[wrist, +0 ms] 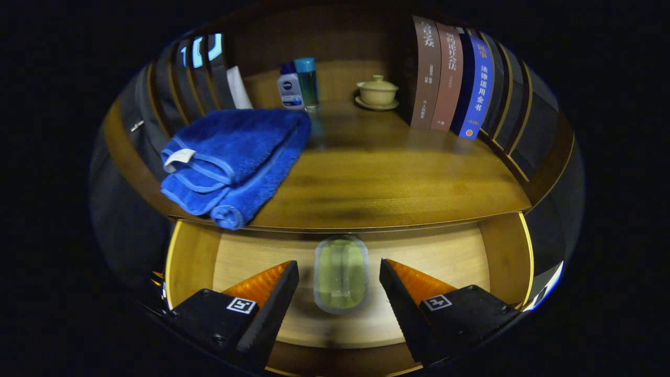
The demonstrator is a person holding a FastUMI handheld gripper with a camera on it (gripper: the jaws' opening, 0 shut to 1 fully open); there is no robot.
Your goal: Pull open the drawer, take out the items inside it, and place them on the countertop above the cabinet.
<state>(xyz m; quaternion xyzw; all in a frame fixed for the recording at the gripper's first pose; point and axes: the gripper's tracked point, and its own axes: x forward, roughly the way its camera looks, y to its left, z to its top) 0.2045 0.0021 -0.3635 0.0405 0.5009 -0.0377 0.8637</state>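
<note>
Between my spread fingers [339,293] lies a pale green, clear-rimmed item [340,273] — perhaps a soap dish — flat on the open drawer [460,256] floor. I should lower squarely, pinch its long sides, then lift clear of the countertop [387,178] lip — beside the blue towel [235,157].

Dim warm light, strong fisheye bending at edges, soft blur throughout.
</note>
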